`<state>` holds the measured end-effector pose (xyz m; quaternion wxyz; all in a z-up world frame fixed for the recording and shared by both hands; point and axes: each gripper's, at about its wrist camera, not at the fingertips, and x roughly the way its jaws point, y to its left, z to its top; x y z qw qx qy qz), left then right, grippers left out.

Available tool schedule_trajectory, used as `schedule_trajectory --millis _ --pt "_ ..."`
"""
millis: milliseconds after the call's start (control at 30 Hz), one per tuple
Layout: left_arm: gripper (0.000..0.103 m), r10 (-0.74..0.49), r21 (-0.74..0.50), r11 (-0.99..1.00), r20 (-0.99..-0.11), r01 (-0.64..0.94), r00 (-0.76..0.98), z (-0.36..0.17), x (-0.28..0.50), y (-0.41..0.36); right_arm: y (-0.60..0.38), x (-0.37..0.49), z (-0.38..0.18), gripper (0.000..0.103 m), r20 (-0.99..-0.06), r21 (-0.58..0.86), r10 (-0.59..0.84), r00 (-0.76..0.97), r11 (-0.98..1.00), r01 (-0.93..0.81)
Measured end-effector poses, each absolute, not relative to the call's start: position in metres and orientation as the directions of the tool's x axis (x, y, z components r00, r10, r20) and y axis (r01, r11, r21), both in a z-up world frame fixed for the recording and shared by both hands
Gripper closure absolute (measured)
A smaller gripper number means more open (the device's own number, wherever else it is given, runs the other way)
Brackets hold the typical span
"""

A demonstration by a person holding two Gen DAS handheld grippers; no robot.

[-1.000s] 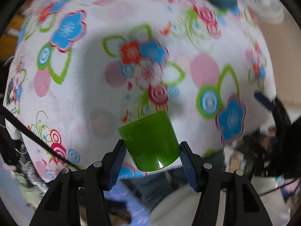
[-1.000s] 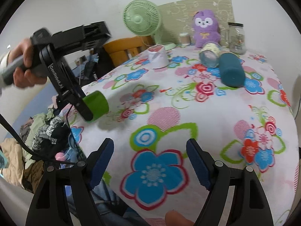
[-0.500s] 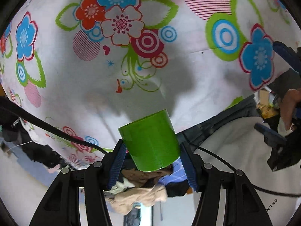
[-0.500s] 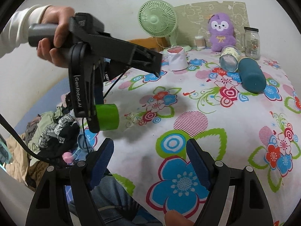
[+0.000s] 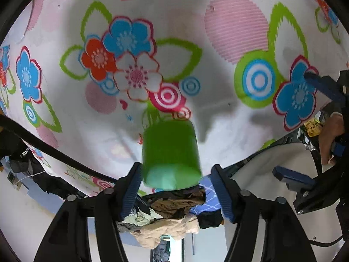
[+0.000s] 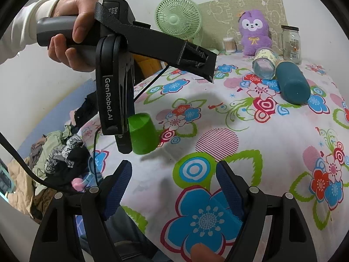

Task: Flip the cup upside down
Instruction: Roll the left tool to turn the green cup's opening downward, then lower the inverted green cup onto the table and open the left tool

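Two handheld grippers logged over a table draped in a floral tablecloth point(image 6: 272, 152), which fills most of both views. Left gripper point(image 5: 175, 168) seen from the right wrist hanging fingers-down near the table's left edge, gripped by a hand in a white sleeve; jaws released, with a clear gap between the right pad and the cup, contact on the left pad not determinable. Right gripper point(image 6: 173, 166) low over a blue flower print, jaws spread wide, nothing between them. At the far end: mint desk fan point(image 6: 177, 18), purple plush toy point(image 6: 254, 31), teal bottle point(image 6: 293, 83) lying on its side, one glass jar point(image 6: 264, 62) on its side touching it, another jar point(image 6: 291, 43) upright behind. Green cup point(image 6: 142, 136) just beside the left fingers, closed narrow end up, mouth down, slightly tilted, motion-blurred in the left view; on or just above the cloth, cannot tell which.
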<state>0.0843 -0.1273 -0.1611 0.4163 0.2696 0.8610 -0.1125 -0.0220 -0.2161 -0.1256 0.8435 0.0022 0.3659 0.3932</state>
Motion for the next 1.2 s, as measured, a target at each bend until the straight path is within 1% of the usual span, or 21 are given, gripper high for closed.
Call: schedule_trajectory --millis 167,233,333,533,600,633,700,833,967,1100,1200 --pt "0.026 0.370 0.036 0.828 -0.785 0.560 -0.497 -0.159 0.087 -0.128 -0.214 -0.019 -0.125 0.022 -0.618 0.292 0.662 0.423 0.693 -0.659" --pt "0.020 0.365 0.035 0.824 -0.797 0.566 -0.481 -0.152 0.088 -0.125 -0.212 -0.018 -0.125 0.022 -0.620 0.292 0.660 0.424 0.696 -0.656" --pt "0.014 0.345 0.031 0.824 -0.819 0.565 -0.458 -0.142 0.090 -0.124 -0.210 -0.017 -0.122 0.022 -0.627 0.274 0.645 0.436 0.707 -0.652" --pt "0.008 0.287 0.034 0.838 -0.876 0.545 -0.388 -0.118 0.092 -0.115 -0.205 -0.014 -0.116 0.022 -0.652 0.232 0.595 0.470 0.747 -0.623" --pt "0.007 0.263 0.038 0.844 -0.899 0.535 -0.350 -0.110 0.091 -0.112 -0.203 -0.012 -0.114 0.021 -0.666 0.218 0.572 0.479 0.763 -0.609" --pt "0.007 0.244 0.035 0.850 -0.911 0.526 -0.333 -0.106 0.090 -0.109 -0.202 -0.011 -0.113 0.017 -0.675 0.207 0.557 0.484 0.773 -0.599" --pt "0.006 0.209 0.026 0.862 -0.928 0.506 -0.308 -0.100 0.088 -0.104 -0.201 -0.010 -0.111 0.015 -0.684 0.189 0.532 0.498 0.790 -0.583" --pt "0.006 0.151 0.024 0.884 -0.959 0.467 -0.238 -0.089 0.084 -0.097 -0.199 -0.009 -0.104 0.014 -0.687 0.163 0.503 0.525 0.810 -0.563" --pt "0.006 0.073 0.007 0.908 -0.987 0.418 -0.142 -0.074 0.079 -0.083 -0.193 -0.009 -0.094 0.014 -0.698 0.107 0.447 0.559 0.838 -0.535" --pt "0.006 0.041 0.031 0.911 -0.999 0.412 -0.015 -0.058 0.068 -0.075 -0.187 -0.009 -0.084 0.013 -0.699 0.075 0.413 0.584 0.855 -0.514" --pt "0.006 0.009 0.024 0.922 -0.999 0.387 0.041 -0.049 0.061 -0.066 -0.182 -0.009 -0.077 0.013 -0.692 0.078 0.413 0.591 0.858 -0.508"
